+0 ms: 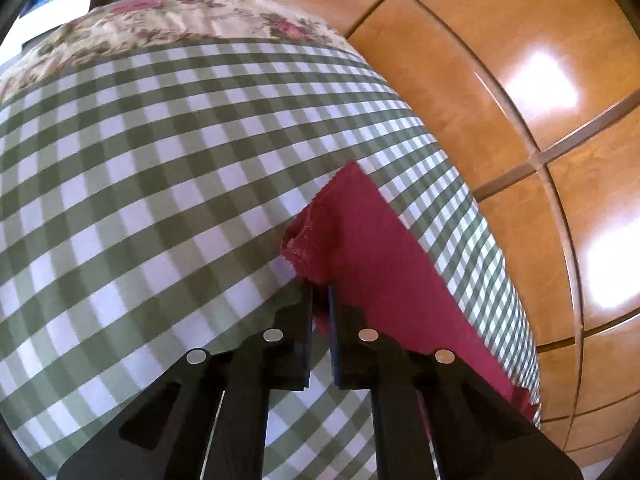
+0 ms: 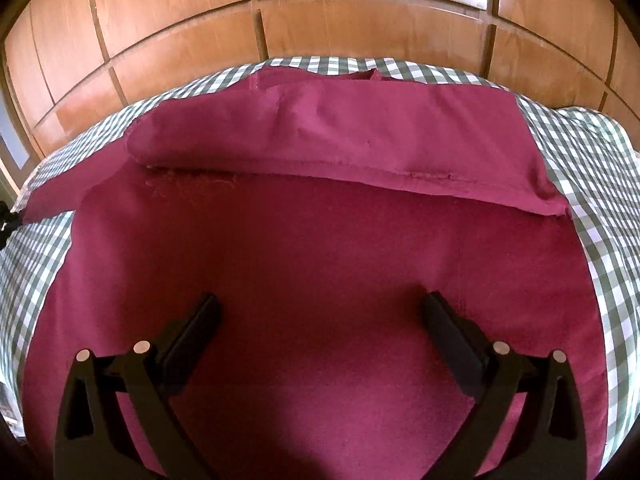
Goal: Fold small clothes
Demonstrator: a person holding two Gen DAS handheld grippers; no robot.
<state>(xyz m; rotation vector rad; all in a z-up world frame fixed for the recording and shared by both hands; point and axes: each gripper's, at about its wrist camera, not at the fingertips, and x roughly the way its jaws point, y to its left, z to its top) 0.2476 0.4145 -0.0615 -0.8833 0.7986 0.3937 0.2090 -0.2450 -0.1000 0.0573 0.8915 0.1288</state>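
While the left gripper [image 1: 320, 296] pinches its corner, the maroon cloth [image 2: 312, 280] lies flat.

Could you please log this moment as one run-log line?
left gripper: shut on red cloth corner | right gripper: open above cloth | far edge folded

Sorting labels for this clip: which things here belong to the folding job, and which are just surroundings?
Job:
- maroon cloth
- left gripper, shut on its edge
- right gripper, open above it

Surroundings:
- green checked cover
- floral fabric
- wooden wardrobe doors

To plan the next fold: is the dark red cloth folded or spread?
Partly folded: the dark red cloth has its far strip turned back over itself.
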